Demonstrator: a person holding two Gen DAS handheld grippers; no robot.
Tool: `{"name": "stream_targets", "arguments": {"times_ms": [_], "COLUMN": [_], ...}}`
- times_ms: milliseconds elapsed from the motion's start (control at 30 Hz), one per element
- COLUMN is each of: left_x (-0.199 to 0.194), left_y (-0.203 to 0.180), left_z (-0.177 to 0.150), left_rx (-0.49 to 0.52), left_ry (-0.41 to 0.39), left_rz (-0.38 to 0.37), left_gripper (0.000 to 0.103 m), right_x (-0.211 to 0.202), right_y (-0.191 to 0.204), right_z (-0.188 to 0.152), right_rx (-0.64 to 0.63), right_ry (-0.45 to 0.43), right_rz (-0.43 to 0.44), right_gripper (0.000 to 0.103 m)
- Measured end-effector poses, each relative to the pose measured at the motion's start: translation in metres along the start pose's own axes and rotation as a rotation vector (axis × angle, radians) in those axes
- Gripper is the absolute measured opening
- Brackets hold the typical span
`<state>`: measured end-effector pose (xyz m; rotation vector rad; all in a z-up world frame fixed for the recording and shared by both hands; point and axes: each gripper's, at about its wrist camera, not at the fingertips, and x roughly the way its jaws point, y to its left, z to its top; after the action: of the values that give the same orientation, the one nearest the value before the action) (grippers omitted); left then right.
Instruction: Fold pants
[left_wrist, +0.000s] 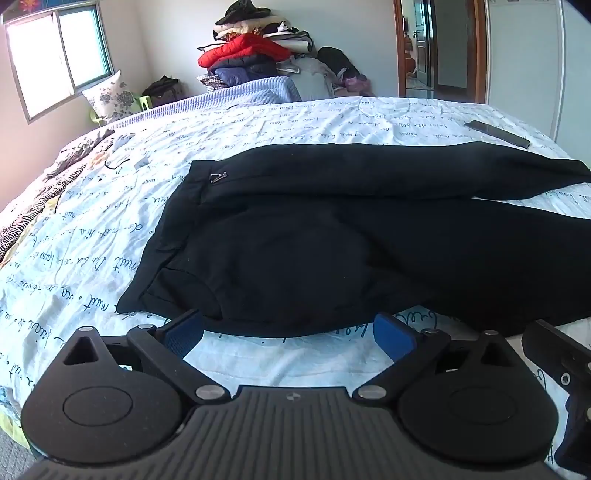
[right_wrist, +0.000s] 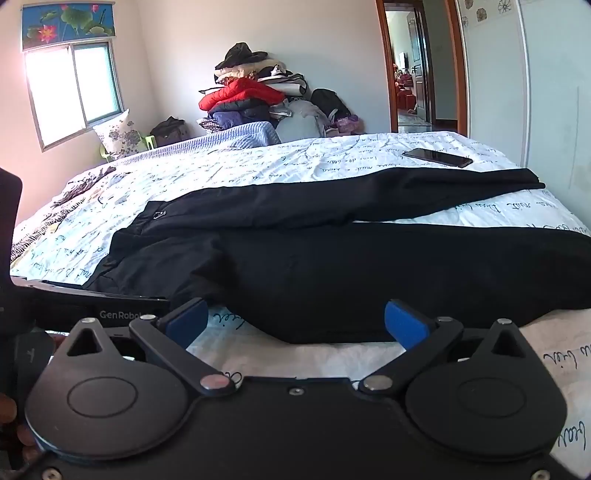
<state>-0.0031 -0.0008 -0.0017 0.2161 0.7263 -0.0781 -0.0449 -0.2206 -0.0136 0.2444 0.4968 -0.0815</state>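
On the bed (left_wrist: 295, 122), the black pants (left_wrist: 332, 240) lie spread flat, waistband to my left and both legs running off to the right, still apart, so no fold is made yet; everything remains. My left claw (left_wrist: 288, 332) and right claw (right_wrist: 295, 325) both stand wide apart and empty at the near hem. The cloth looks smooth, though its blackness hides creases.

Black pants (left_wrist: 332, 229) lie spread on the bed (left_wrist: 258, 122); left gripper (left_wrist: 288, 332) fingers gape, empty.
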Motion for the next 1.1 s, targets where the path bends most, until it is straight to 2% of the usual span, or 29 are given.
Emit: {"name": "stream_targets", "arguments": {"times_ms": [1100], "left_x": [0.0033], "left_y": [-0.0031], "left_z": [-0.0003], "left_rx": [0.007], "left_ry": [0.006], "left_rz": [0.017], "left_gripper": [0.100], "right_x": [-0.0013], "right_y": [0.0023], "right_z": [-0.0027], "right_rx": [-0.025], "right_ry": [-0.003], "right_rz": [0.020], "right_gripper": [0.103]}}
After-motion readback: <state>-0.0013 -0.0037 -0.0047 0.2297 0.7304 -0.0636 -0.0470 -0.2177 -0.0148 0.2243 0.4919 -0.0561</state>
